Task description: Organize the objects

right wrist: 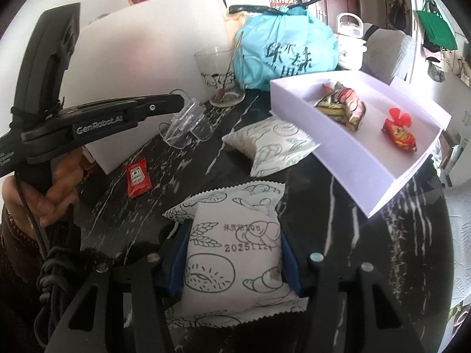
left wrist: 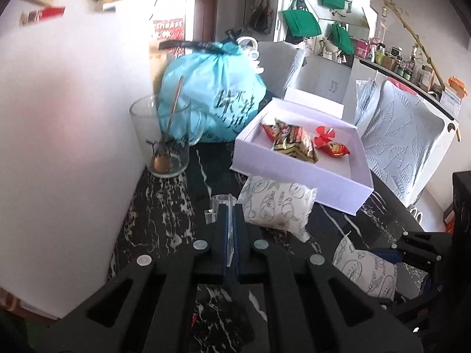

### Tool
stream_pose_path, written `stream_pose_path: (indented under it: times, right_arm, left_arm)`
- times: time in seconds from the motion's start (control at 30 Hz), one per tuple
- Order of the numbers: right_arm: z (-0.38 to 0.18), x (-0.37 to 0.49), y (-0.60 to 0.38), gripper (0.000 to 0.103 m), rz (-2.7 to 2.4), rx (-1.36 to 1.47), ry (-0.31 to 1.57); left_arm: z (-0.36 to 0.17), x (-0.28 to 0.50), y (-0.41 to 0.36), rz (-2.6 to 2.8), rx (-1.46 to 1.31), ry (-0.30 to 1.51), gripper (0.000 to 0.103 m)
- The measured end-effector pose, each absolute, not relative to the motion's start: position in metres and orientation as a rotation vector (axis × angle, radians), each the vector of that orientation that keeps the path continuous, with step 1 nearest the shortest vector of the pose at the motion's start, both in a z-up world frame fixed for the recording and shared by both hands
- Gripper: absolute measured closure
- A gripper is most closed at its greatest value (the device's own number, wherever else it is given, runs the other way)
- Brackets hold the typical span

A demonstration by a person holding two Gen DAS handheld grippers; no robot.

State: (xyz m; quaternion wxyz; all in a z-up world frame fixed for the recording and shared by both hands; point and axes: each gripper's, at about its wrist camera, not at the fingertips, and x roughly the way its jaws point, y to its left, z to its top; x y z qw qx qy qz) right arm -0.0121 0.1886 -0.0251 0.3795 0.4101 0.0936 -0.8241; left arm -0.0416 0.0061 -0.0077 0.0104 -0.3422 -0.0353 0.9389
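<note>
On the counter (right wrist: pixel 338 206), white box (right wrist: pixel 418 158) holds two snacks; right gripper (right wrist: pixel 232 261) jaws clamp a bread packet (right wrist: pixel 232 253), left gripper (left wrist: pixel 231 220) jaws pinch a clear scoop (right wrist: pixel 185 120); second packet (right wrist: pixel 270 144) and ketchup sachet (right wrist: pixel 137 181) remain out.

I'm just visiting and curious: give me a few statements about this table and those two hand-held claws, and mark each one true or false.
1. The right gripper grips a white printed packet. True.
2. The white box holds no snacks. False: wrapped snacks lie in it.
3. The left gripper is shut on a clear plastic piece. True.
4. The glass cup lies on its side. False: it stands upright with a spoon in it.
5. A red sachet lies on the dark table. True.
</note>
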Motion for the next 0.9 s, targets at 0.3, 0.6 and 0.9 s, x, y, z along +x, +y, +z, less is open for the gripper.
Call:
stream_pose_path:
  times: [0.3, 0.6, 0.9]
  right_arm:
    - [-0.005, -0.007, 0.219, 0.047, -2.186, 1.012, 0.201]
    - [0.006, -0.001, 0.252, 0.047, -2.273, 1.005, 0.165]
    - [0.015, 0.001, 0.281, 0.047, -2.342, 1.002, 0.128]
  left_arm:
    - [0.012, -0.039, 0.036, 2.883, -1.032, -0.045, 0.100]
    - [0.017, -0.043, 0.073, 2.795, -1.013, 0.006, 0.100]
    - [0.021, -0.050, 0.104, 2.725, -0.999, 0.052, 0.100]
